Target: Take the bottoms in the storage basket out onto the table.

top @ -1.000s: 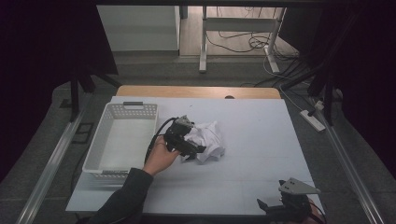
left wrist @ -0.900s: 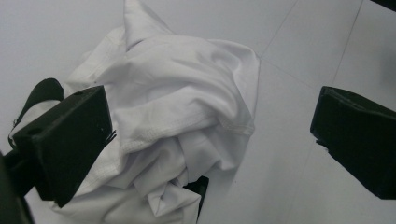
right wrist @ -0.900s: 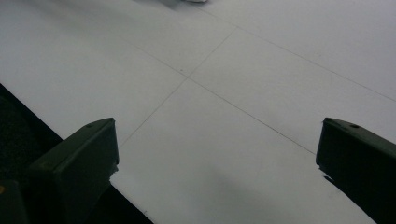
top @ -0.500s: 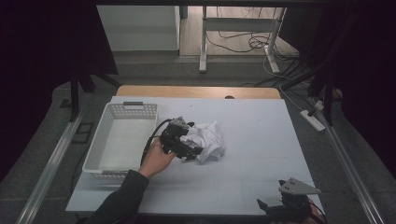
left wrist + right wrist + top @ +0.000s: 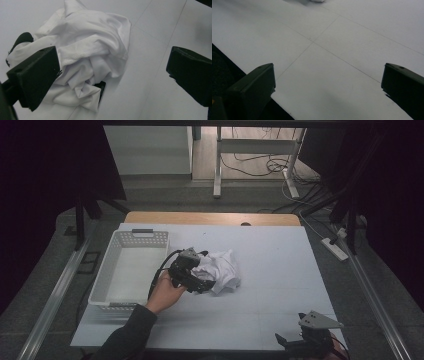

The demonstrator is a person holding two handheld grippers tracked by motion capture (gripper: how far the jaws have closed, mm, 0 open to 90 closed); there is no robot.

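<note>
I'm seeing the table (image 5: 280, 270) from overhead, looking forward; my left gripper camera is hovering close over the white cloth (image 5: 92, 50), probably sharing it.

Dim, greyish light falls evenly on the white table (image 5: 280, 270), surroundings black, close jaws softly blurred.

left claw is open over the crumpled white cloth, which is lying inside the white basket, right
Not quite. The left claw is open at the crumpled white cloth, but the cloth lies on the white tabletop, to the right of the white basket, not in it. The high view shows this.
</note>
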